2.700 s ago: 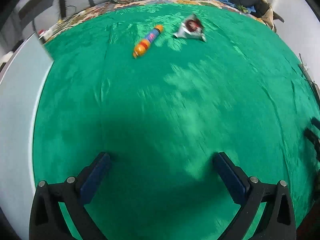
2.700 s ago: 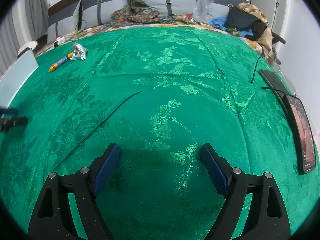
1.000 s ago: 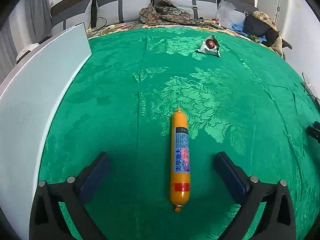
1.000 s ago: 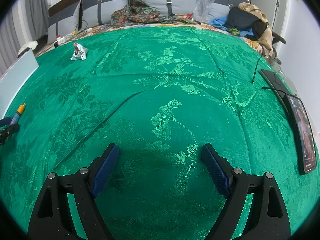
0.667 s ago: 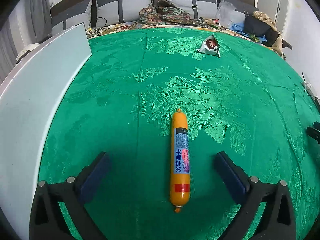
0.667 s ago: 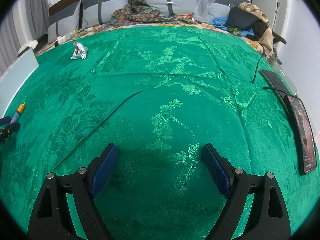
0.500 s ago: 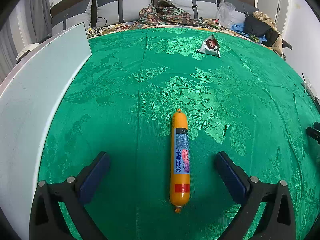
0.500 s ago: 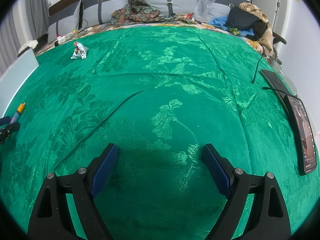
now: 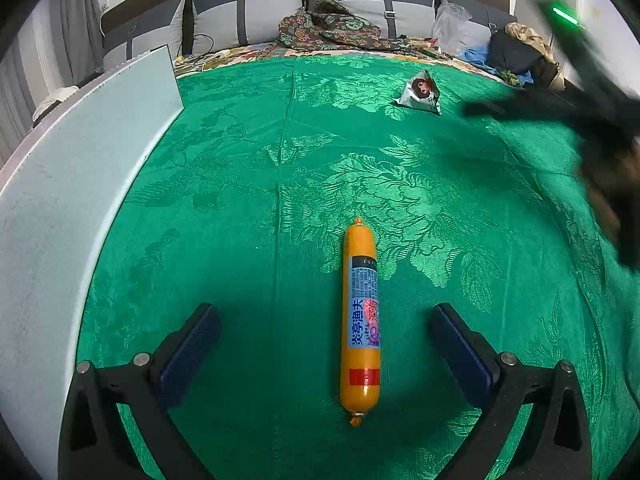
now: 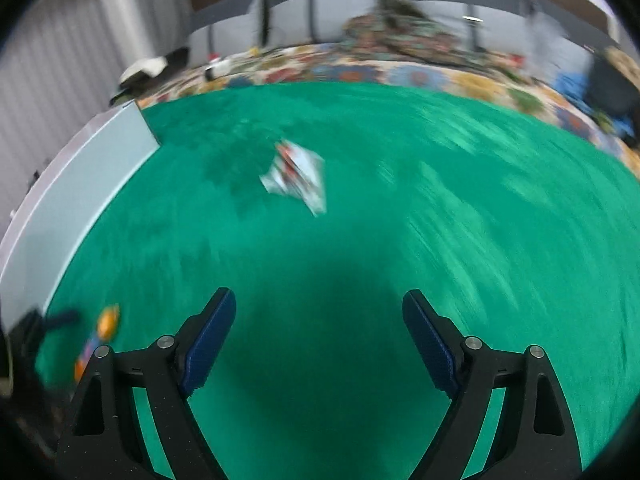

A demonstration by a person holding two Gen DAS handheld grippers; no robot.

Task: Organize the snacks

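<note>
An orange sausage stick (image 9: 359, 320) with a blue label lies on the green cloth, lengthwise between the fingers of my left gripper (image 9: 320, 330), which is open and empty. A silver snack packet (image 9: 419, 93) lies far ahead on the cloth. In the blurred right wrist view my right gripper (image 10: 318, 322) is open and empty, with the packet (image 10: 298, 176) ahead of it and the sausage (image 10: 98, 338) at lower left. The right gripper shows as a dark blur in the left wrist view (image 9: 592, 104).
A pale blue board (image 9: 72, 184) stands along the left edge of the green cloth (image 9: 240, 168). Grey cushions (image 9: 248, 12), patterned fabric and bags lie at the back.
My right gripper has swung fast to the left and forward, now facing the snack packet and showing in the left wrist view. My left gripper and the sausage have stayed still.
</note>
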